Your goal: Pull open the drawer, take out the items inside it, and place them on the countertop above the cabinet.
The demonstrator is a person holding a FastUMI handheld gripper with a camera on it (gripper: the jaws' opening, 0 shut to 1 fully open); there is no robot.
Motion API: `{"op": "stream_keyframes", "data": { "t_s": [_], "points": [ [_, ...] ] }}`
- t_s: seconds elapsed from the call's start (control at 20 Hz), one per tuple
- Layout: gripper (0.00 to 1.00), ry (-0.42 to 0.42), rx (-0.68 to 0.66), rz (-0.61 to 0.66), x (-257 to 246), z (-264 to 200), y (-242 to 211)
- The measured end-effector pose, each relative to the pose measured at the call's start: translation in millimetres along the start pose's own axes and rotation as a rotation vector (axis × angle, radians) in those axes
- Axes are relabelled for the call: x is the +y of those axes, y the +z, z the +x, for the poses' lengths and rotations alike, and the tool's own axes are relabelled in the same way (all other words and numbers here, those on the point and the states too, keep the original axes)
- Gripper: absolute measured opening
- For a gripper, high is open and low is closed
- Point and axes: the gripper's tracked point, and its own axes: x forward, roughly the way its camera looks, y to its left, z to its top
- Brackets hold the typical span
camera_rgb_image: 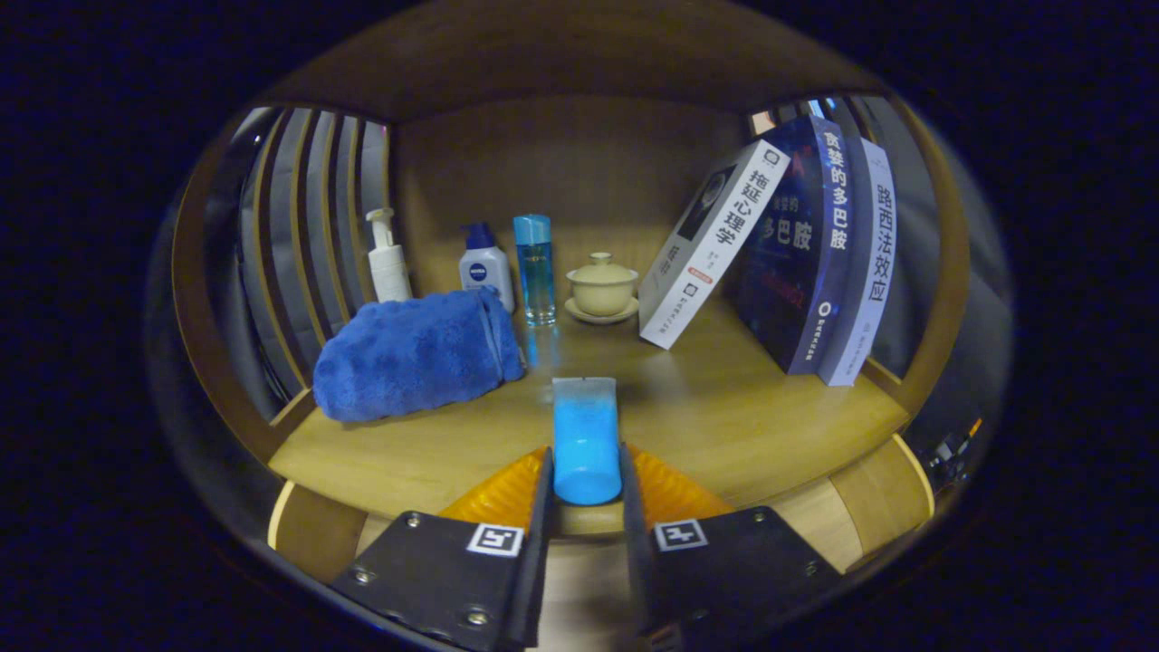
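My gripper (586, 471) is shut on a light blue tube (585, 439) that stands upright between the two fingers, its flat crimped end pointing up. The tube hangs just over the front edge of the wooden countertop (724, 407) of the cabinet. Further back on the countertop a folded blue towel (416, 353) lies to the left of the fingers.
At the back stand a white pump bottle (387, 258), a white bottle with a blue cap (484, 267), a clear blue bottle (535, 269) and a beige lidded cup on a saucer (602, 287). Three books (797, 254) lean at the right. Wooden slats close the left side.
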Motion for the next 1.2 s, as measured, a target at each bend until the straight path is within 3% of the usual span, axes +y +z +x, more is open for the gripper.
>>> {"op": "stream_keyframes", "data": {
  "t_s": [0.1,0.2,0.65,1.2],
  "points": [
    [0.69,0.038,0.01,0.013,8.2,-9.4,-0.2],
    [1.0,0.006,0.018,0.0,-0.6,-15.6,-2.7],
    [1.0,0.03,-0.02,-0.018,-18.4,-76.7,-9.9],
    [1.0,0.064,-0.229,-0.023,-43.4,-205.7,-35.3]
  ]
}}
